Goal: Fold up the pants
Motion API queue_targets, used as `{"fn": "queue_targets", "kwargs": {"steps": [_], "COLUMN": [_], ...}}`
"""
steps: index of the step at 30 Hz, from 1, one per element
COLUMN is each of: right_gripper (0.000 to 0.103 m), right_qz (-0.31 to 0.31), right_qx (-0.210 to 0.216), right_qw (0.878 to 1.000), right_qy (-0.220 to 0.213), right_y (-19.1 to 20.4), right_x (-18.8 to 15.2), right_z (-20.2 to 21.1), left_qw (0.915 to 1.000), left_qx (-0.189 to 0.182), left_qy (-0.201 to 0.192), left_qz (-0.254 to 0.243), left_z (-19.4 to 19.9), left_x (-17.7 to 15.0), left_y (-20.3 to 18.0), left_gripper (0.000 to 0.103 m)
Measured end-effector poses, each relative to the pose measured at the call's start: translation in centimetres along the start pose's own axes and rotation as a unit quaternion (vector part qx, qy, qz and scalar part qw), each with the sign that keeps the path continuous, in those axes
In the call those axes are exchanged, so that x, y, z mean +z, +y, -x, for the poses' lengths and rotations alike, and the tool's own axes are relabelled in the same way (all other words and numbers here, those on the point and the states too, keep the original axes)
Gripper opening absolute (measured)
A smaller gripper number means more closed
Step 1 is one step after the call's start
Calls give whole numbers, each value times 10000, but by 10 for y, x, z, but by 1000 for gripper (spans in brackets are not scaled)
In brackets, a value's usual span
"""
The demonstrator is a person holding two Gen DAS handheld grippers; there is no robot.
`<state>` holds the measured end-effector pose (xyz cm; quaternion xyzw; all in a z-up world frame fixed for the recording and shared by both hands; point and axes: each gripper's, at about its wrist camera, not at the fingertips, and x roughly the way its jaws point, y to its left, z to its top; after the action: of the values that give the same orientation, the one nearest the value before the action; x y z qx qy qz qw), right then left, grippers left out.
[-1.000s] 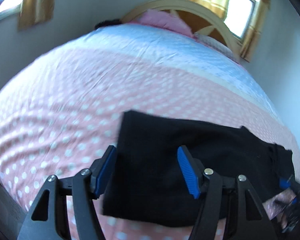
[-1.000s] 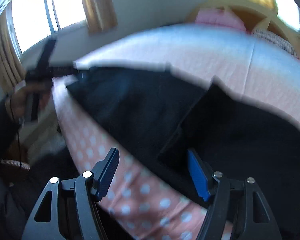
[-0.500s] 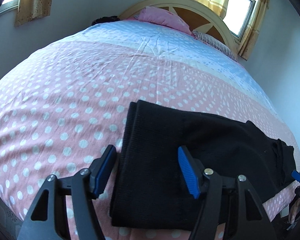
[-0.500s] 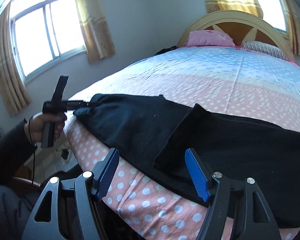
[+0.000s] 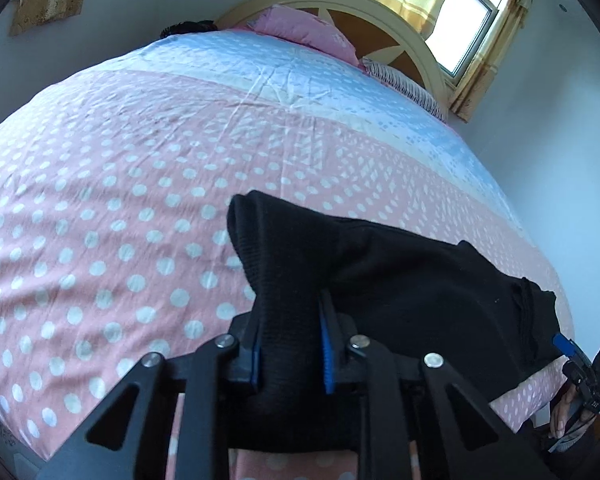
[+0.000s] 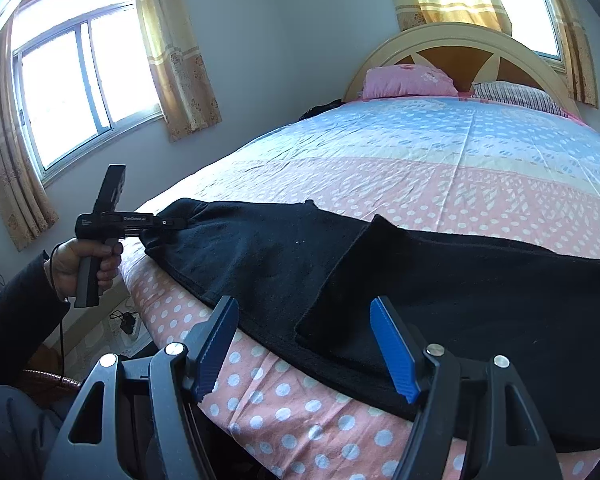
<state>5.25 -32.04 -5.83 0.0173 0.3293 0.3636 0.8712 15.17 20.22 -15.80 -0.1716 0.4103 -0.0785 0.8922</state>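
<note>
Bedroom with pink dotted bed (image 5: 100, 200), black pants (image 6: 480, 288) lying along its near edge, left tongs (image 5: 288, 354) clamped on one bunched end, right tongs (image 6: 306, 346) spread wide over the other end, gripping nothing

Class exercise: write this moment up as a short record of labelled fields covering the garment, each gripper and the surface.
Garment: black knit pants, partly folded, lying along the near edge of the bed
Left gripper: shut on one end of the pants
Right gripper: open, empty, over the folded layer
Surface: pink polka-dot bedsheet
Beyond: pink pillow at the headboard
</note>
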Motion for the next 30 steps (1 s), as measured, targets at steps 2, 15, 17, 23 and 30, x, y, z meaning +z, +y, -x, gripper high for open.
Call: {"fn": "queue_targets", "kwargs": {"steps": [2, 15, 17, 23, 30], "right_gripper": [70, 70, 70, 70, 70], "right_qz": [-36, -341, -411, -832, -1834], "right_qx": [-62, -1070, -1201, -1814, -2344], "right_qw": [10000, 9930, 9908, 9778, 9516], "right_qy": [-44, -377, -466, -632, -766], "right_y": [-3, -33, -38, -71, -128], "right_x": [1, 21, 24, 24, 6], "right_z": [2, 53, 66, 105, 127], "left_qw": [9999, 9863, 9809, 9699, 9631], "left_qx": [-80, -1576, -1866, -2319, -2453], "left_qy": [-14, -471, -448, -75, 283], "left_qz": [106, -151, -303, -738, -1074], "left_z": [5, 59, 57, 40, 14], "left_x": [3, 23, 24, 24, 22], "left_y": [0, -103, -130, -214, -290], "left_gripper": [22, 22, 22, 22, 22]}}
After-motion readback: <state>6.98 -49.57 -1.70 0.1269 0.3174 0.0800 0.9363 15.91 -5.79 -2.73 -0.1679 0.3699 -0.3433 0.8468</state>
